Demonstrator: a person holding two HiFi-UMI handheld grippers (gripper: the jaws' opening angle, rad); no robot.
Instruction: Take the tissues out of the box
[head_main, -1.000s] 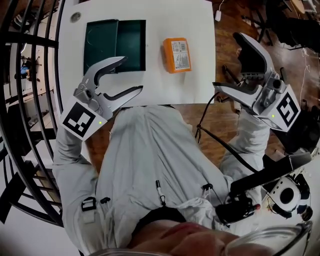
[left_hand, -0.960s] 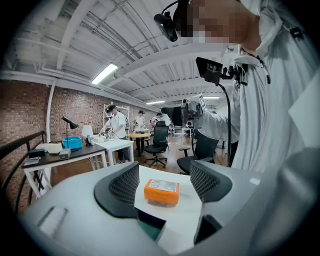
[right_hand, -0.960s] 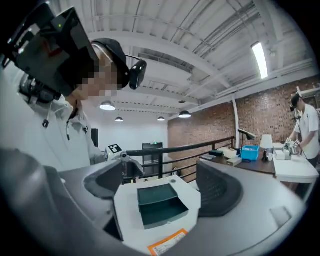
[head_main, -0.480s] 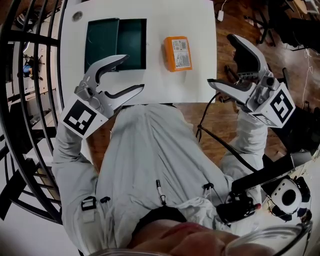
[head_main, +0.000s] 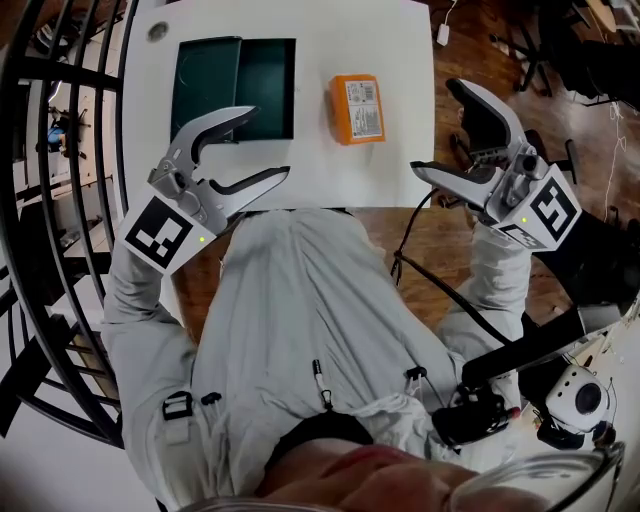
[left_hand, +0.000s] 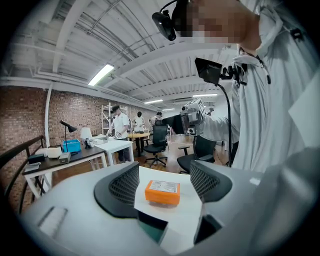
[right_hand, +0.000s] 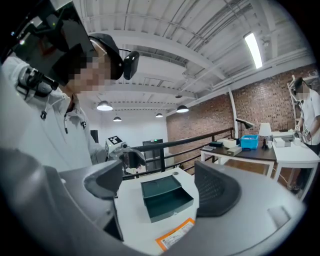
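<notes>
Your counter carries one orange tissue pack, label unreadable, and one green box near its left edge. Your left gripper and right gripper hold their jaws wide, empty.

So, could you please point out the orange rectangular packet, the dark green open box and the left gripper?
orange rectangular packet (head_main: 357, 108), head view, its top face.
dark green open box (head_main: 264, 88), head view, bare inner floor.
left gripper (head_main: 265, 144), head view, midway between fingertips.

Bench white. Box at 11 o'clock dk green; pack at 12 orange w/ white label. L tongs & R tongs lt grey, black mesh-pattern pads; marker cubes black-&-white squares. Suit pale grey. Floor brown wood.
</notes>
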